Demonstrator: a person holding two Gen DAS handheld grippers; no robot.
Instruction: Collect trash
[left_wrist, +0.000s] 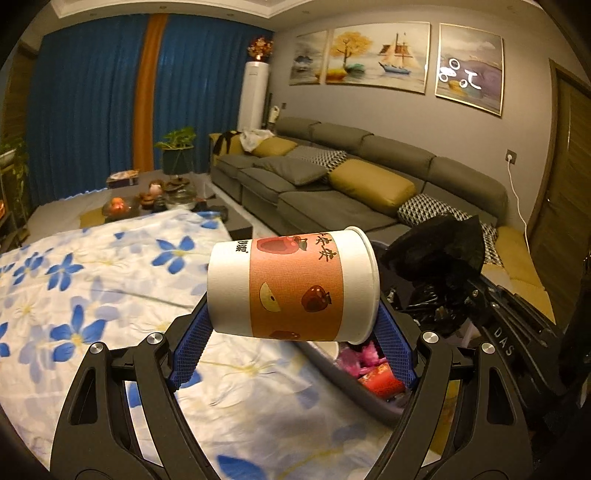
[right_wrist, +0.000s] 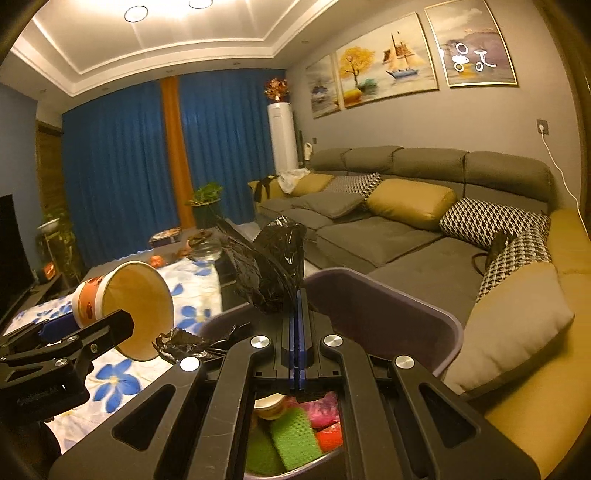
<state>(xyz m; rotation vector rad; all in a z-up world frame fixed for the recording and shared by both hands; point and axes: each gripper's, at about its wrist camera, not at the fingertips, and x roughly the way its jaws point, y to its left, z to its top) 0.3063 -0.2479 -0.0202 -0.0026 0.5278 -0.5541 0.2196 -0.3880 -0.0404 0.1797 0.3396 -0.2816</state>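
Left gripper (left_wrist: 291, 325): clamps the paper cup (left_wrist: 293, 284) sideways at frame centre, mouth toward the bin (right_wrist: 424, 314), ready to tip in.
Right gripper (right_wrist: 297, 332): closed, pinching the black bag (right_wrist: 273, 269) to hold it open.

Left wrist: you look along its fingers, close over the flowered cloth (left_wrist: 92, 280), toward the sofa (left_wrist: 332, 192).
Right wrist: close above the bin (right_wrist: 388, 295), facing likewise.
Shared: sofa, curtains (right_wrist: 122, 166).
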